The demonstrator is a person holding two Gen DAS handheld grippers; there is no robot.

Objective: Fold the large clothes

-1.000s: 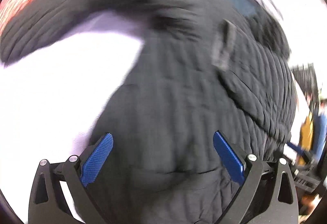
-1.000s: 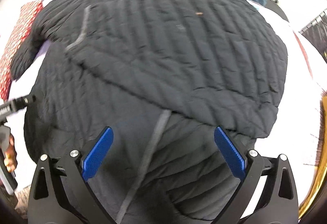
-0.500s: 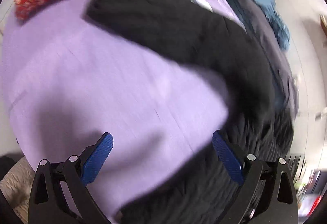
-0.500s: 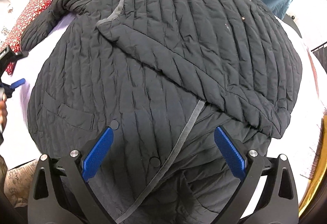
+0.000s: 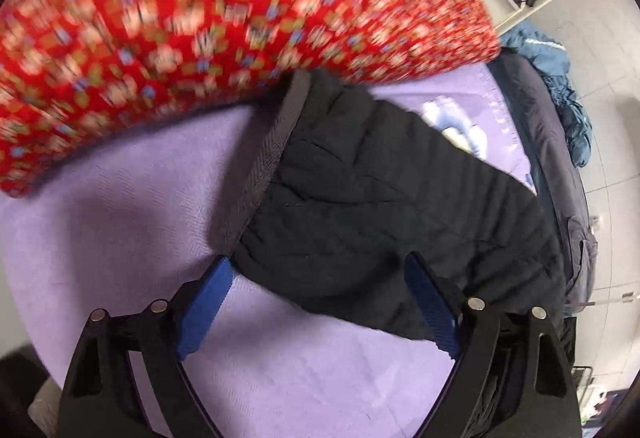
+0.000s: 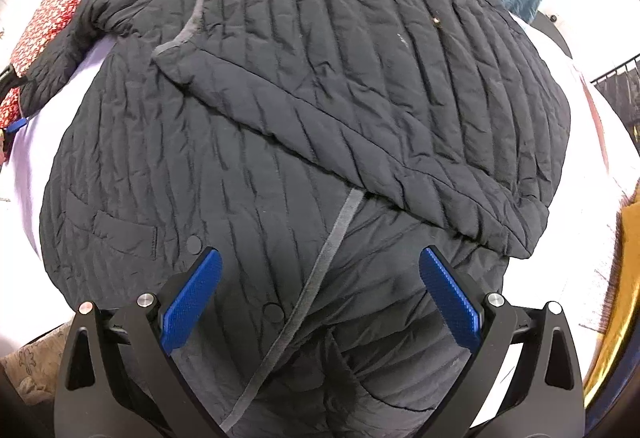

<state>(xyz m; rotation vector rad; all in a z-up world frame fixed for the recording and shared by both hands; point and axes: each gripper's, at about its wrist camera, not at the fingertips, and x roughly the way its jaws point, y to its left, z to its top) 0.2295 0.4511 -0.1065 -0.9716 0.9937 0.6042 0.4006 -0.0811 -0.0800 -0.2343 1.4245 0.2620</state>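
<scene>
Now the left gripper (image 5: 316,278), jaws just narrowing but unclenched, has swung to the jacket (image 6: 304,110)'s outstretched sleeve (image 5: 360,206) on the lilac sheet (image 5: 112,238); this sleeve likely folds next. The right gripper (image 6: 320,286) hovers released above the hem.

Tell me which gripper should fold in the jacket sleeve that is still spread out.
Left. The left gripper has its jaws, which have just been closing, around the cuff of the outstretched sleeve, not yet pressing. The right gripper hangs open over the jacket body, away from that sleeve.
</scene>
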